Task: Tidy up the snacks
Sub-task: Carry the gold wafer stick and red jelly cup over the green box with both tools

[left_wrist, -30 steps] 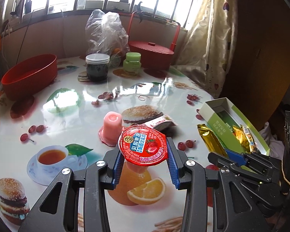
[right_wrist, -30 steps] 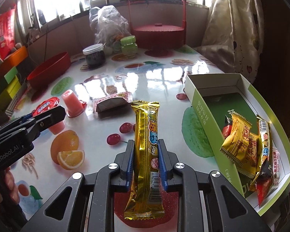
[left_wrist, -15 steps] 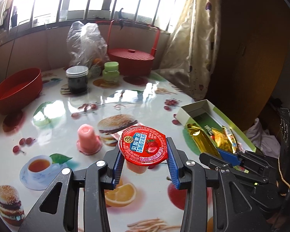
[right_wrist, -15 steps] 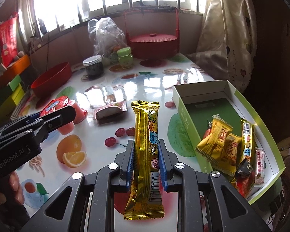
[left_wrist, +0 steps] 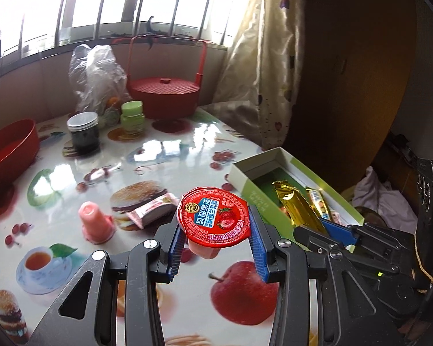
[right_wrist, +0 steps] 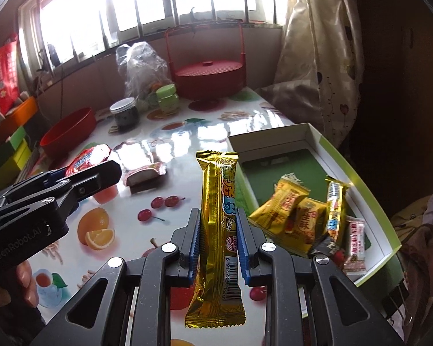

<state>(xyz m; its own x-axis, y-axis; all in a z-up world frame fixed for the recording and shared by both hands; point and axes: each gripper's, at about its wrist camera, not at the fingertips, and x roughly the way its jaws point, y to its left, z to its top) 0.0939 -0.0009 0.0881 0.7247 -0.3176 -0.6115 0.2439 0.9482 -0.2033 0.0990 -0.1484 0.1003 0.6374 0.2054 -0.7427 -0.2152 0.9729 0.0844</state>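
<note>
Probably a home dining corner, fruit-print oilcloth table point(left_wrist: 164, 155), curtained window point(right_wrist: 311, 57), jars point(left_wrist: 83, 132), red basket point(right_wrist: 209, 79)

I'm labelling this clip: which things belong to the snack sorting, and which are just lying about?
Job:
jelly cup in left tool
gold snack bar in right tool
green box
pink jelly cup
wrapped cake

Lying about:
red bowl
dark jar
red lidded basket
plastic bag

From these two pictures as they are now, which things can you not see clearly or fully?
- Clear plastic bag, both views: its contents are blurred behind the crinkled film.
- Red lidded basket, both views: the lid hides what is inside.
- Green box, left wrist view: the right gripper and its gold bar cover the near end.
- Jelly cup, left wrist view: the foil lid hides its body.
- Pink cup on the table, right wrist view: hidden behind the left gripper.
</note>
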